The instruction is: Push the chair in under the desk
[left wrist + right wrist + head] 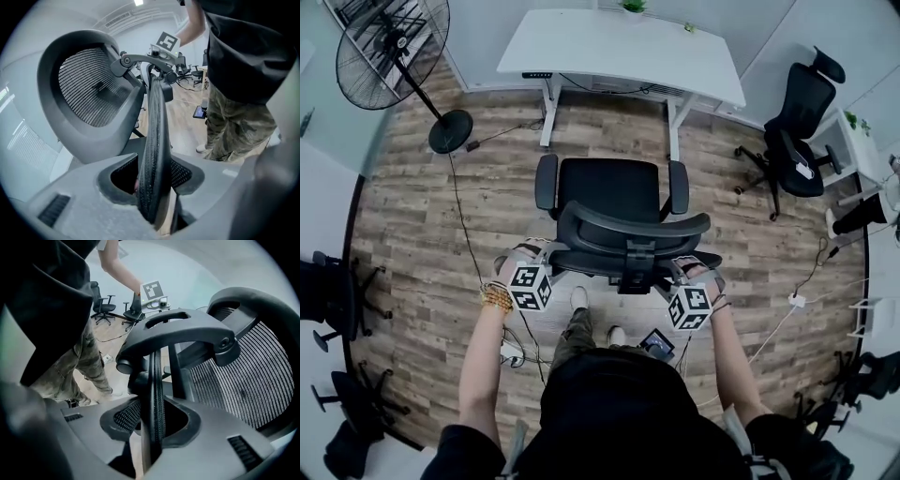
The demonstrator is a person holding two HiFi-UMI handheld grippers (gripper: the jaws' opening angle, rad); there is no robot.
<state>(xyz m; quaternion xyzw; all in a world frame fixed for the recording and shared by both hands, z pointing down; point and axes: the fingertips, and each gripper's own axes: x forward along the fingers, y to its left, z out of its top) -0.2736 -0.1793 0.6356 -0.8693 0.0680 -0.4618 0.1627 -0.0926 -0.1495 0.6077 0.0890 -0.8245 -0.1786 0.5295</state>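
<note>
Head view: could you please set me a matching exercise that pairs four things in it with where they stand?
Things:
1. fan
2. desk
3. office chair
4. plant

Places:
A. on the desk's far edge
B. middle of the picture, seat towards the desk, not yet under it
C. upper left, on a round base on the wooden floor
D. top centre, white top on two legs

Pairs: 1-C, 2-D, 3-B, 4-A
</note>
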